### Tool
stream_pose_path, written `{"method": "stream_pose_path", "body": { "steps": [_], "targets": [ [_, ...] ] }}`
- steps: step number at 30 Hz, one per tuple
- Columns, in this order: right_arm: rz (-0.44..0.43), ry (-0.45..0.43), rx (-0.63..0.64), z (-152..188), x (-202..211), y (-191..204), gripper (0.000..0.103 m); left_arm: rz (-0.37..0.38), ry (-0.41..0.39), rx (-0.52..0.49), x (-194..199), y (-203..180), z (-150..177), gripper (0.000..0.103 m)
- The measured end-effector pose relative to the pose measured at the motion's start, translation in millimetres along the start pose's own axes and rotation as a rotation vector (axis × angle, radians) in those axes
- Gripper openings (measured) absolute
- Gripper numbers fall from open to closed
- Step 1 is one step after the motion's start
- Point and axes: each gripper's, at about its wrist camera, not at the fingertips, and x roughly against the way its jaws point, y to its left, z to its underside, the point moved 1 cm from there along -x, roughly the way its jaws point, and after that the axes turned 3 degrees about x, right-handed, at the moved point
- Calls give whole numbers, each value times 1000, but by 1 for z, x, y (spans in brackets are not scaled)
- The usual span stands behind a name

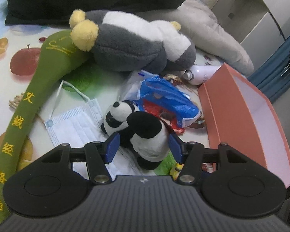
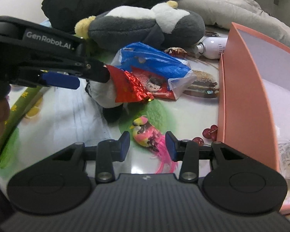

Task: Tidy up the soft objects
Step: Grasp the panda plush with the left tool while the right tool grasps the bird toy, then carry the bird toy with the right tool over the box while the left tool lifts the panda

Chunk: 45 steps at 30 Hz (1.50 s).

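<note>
Blue pads of the left gripper (image 1: pixel 144 147) sat either side of a small panda plush (image 1: pixel 139 133), jaws roughly half open; pads looked right at the plush's flanks but whether they pressed on it could not be told. Panda stood on the fruit-print tablecloth (image 1: pixel 15 89), partly over a light-blue face mask (image 1: pixel 75 123), head turned left in the left wrist view. Just behind it lay a blue plastic bag (image 1: pixel 164 96) with a red snack packet (image 2: pixel 129 85) under it. Farther back a big grey-and-white penguin plush (image 1: pixel 133 44) with yellow feet lay on its side, touching a long green padded stick (image 1: pixel 34 89) with yellow embroidered characters. White bottle (image 1: pixel 201 72) lay beside the penguin, at the corner of an open salmon-pink box (image 1: pixel 241 116) on the right.

Right gripper (image 2: pixel 147 145) hovered over the tablecloth, jaws part open and empty; only a printed pink-and-yellow bird on the cloth showed between the pads. In the right wrist view the left gripper (image 2: pixel 83 77) came in from the left, with the panda's white body (image 2: pixel 104 94) at its tips, just left of the snack packet. Pink box (image 2: pixel 241 96) stood close on the right. Panda was well outside the box.
</note>
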Motion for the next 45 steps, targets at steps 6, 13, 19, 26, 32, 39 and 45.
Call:
{"method": "stream_pose_path", "body": {
  "steps": [6,13,19,26,32,39,45],
  "targets": [
    [-3,32,5,1,-14,-1,42,30,11,40,-12,1,0,61],
    [-23,28,-20,1,-9,-4,21,40,-4,-6,-4,-7,0,35],
    [-31,5,-42,1,8,-2,20,39,-19,-30,18,-7,5,30],
    [-22,-21,-61,9,34,2,20,38,-42,-44,54,0,20,28],
    [-30,-33,-96,24,57,7,20,62,-60,-59,81,0,39,28],
    [-41,-20,-137,48,77,12,20,80,3,-105,100,-2,74,28],
    [-43,3,-175,69,81,11,20,69,49,-87,100,4,100,30]
  ]
}}
